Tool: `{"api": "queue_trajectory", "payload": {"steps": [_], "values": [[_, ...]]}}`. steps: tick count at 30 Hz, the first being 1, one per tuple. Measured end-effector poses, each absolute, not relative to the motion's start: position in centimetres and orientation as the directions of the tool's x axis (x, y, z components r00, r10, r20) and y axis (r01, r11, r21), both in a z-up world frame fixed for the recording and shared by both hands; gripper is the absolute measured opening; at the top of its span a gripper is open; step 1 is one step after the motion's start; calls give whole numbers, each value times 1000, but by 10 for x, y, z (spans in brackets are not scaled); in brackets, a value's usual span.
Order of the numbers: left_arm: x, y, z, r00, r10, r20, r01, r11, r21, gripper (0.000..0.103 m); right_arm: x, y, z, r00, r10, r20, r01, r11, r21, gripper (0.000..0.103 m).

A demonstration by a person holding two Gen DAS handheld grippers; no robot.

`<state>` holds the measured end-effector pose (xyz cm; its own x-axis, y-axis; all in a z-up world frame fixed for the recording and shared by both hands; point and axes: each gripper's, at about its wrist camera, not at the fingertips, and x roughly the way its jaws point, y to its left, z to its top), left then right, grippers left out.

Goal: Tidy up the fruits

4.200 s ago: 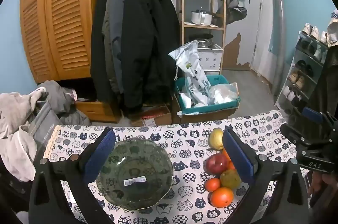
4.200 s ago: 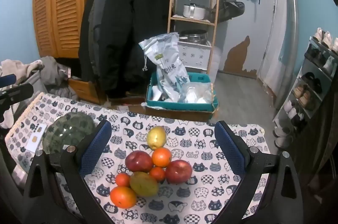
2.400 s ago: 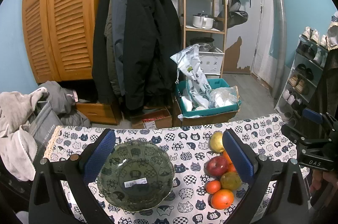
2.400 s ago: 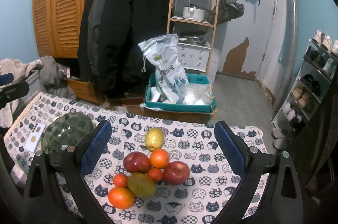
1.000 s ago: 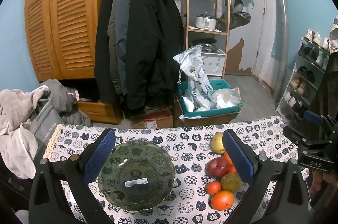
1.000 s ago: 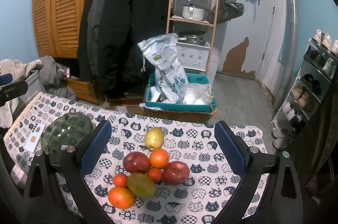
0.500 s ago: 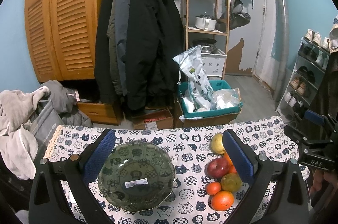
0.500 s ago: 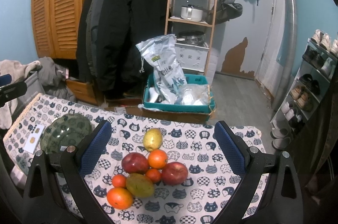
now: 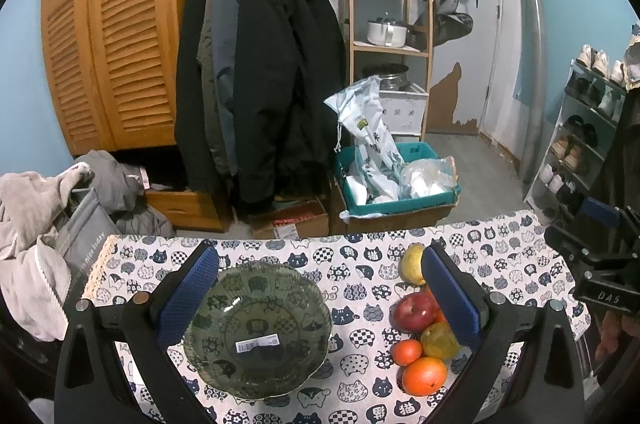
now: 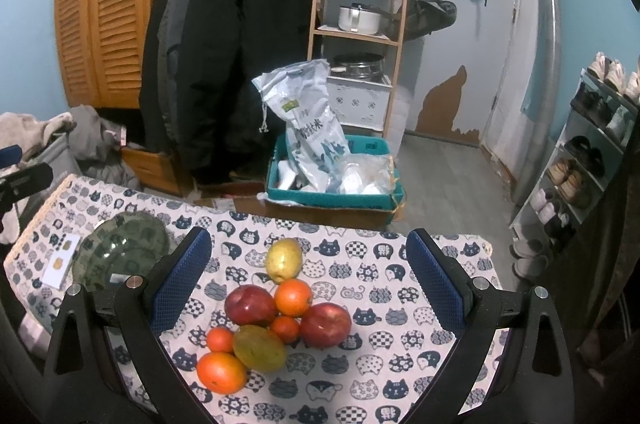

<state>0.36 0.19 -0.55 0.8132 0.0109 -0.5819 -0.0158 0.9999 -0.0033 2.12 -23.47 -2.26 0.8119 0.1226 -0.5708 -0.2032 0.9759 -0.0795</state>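
A green glass bowl [image 9: 260, 328] sits empty on the cat-print tablecloth [image 9: 352, 256], between the fingers of my open left gripper [image 9: 316, 296]. A pile of fruit lies to its right: a yellow pear [image 10: 284, 259], two red apples [image 10: 250, 304], oranges [image 10: 293, 297], a mango [image 10: 259, 347] and small tomatoes [image 10: 285, 329]. My open right gripper [image 10: 308, 280] hovers above the pile, empty. The bowl also shows in the right wrist view [image 10: 124, 256], far left.
A white card [image 10: 60, 266] lies left of the bowl. The table's far edge [image 10: 320, 222] drops to the floor, where a teal crate [image 10: 332, 196] with bags stands. Coats, a wooden shelf and a shoe rack [image 10: 592, 160] are behind.
Both grippers have lifted and drifted slightly; the fruit pile sits a little lower and leftward in the right wrist view. Nothing was grasped or moved.
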Motion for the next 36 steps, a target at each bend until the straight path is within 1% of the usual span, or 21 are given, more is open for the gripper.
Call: {"api": "queue_trajectory", "payload": {"steps": [3, 6, 18, 36], "values": [[10, 0, -11, 802, 14, -597, -14, 1000, 5, 102, 24, -236, -25, 807, 117, -579, -197, 977, -77, 96], [19, -1, -19, 775, -10, -631, -4, 1000, -21, 102, 29, -237, -30, 797, 109, -594, -192, 978, -78, 96], [47, -20, -52, 697, -19, -717, 29, 1000, 2, 102, 57, -250, -70, 714, 62, -697, -166, 983, -83, 96], [89, -50, -120, 536, -17, -844, 62, 998, 19, 102, 93, -269, -139, 542, 22, -840, -137, 989, -62, 96]]}}
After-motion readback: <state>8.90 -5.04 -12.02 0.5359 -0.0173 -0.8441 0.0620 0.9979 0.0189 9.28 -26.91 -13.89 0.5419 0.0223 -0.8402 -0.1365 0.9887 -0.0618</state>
